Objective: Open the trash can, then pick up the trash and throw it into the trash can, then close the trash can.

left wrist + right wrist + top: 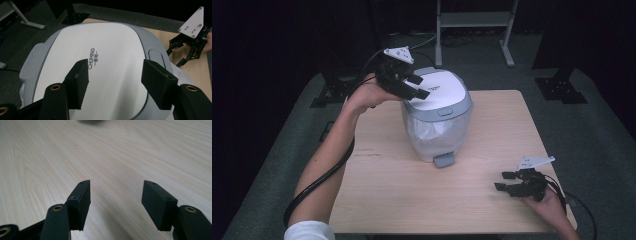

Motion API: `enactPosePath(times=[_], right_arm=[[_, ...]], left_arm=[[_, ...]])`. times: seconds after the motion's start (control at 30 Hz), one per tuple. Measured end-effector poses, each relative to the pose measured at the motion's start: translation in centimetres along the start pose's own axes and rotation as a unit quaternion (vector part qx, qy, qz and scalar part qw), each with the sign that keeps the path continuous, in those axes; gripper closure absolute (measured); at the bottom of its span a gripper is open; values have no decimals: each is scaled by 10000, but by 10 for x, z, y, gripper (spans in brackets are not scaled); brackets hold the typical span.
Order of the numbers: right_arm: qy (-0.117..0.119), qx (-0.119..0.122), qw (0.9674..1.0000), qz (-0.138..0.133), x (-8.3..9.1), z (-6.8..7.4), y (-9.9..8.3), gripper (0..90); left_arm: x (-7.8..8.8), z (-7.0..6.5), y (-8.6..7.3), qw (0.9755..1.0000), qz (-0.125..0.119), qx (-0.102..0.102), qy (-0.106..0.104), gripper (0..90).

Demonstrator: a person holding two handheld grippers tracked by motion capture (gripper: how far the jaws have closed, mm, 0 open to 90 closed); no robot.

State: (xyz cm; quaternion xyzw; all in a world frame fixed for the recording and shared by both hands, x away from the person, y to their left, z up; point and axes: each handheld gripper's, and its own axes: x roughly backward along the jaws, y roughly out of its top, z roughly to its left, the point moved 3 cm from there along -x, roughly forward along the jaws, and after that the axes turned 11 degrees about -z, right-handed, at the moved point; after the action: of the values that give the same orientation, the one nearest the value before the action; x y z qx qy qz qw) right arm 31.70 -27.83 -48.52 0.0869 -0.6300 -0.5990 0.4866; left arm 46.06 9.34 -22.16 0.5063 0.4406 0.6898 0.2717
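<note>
While the bin (438, 117) stands upright near the middle of the worktop (412, 190), toward its far side, the left tongs (419, 86) hang just over the left part of its lid (439, 90). Their jaws stand apart with nothing between them, and no pad presses on the lid. In the left gripper view the lid (105, 70) lies closed below the left tongs (115, 85), white with a grey rim and a small line of grey print between the two jaws. A grey push plate (156, 58) sits on the rim past the right-hand jaw. The bin's body is pale and translucent, with a white liner showing through, and a grey pedal (444, 160) juts from its foot on the near side.

The right tongs (504, 181) rest low by the worktop's near right corner, well apart from the bin, pointing left. Their jaws are also apart and hold nothing; the right gripper view has bare wood (112, 157) between and beyond the right tongs (116, 203). The left gripper view catches the right tongs (178, 56) farther off, beyond the lid, with their white plate on top.
</note>
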Motion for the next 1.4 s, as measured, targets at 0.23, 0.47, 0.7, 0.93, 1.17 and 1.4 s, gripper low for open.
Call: enactPosePath(times=[0.23, 0.47, 0.7, 0.93, 1.17, 1.4], right_arm=[[-144, -4, 9999, -40, 4, -1, 3, 364], [-283, 28, 9996, -74, 7, -2, 9, 354], [-389, -31, 9990, -202, 13, -7, 15, 351], [-404, -60, 9990, -191, 13, -7, 15, 351], [-441, -10, 9989, -180, 12, -5, 17, 351], [-424, -28, 9990, -143, 10, -5, 16, 353]], left_arm=[[16, -2, -11, 9998, -113, 103, 104, 318], [37, 1, -26, 9992, -162, 174, 330, 262], [55, 4, -45, 9983, -152, 291, 491, 231], [67, 5, -60, 9970, -239, 420, 608, 196], [79, 1, -72, 9961, -300, 420, 718, 188], [90, -3, -92, 9948, -262, 473, 859, 183]])
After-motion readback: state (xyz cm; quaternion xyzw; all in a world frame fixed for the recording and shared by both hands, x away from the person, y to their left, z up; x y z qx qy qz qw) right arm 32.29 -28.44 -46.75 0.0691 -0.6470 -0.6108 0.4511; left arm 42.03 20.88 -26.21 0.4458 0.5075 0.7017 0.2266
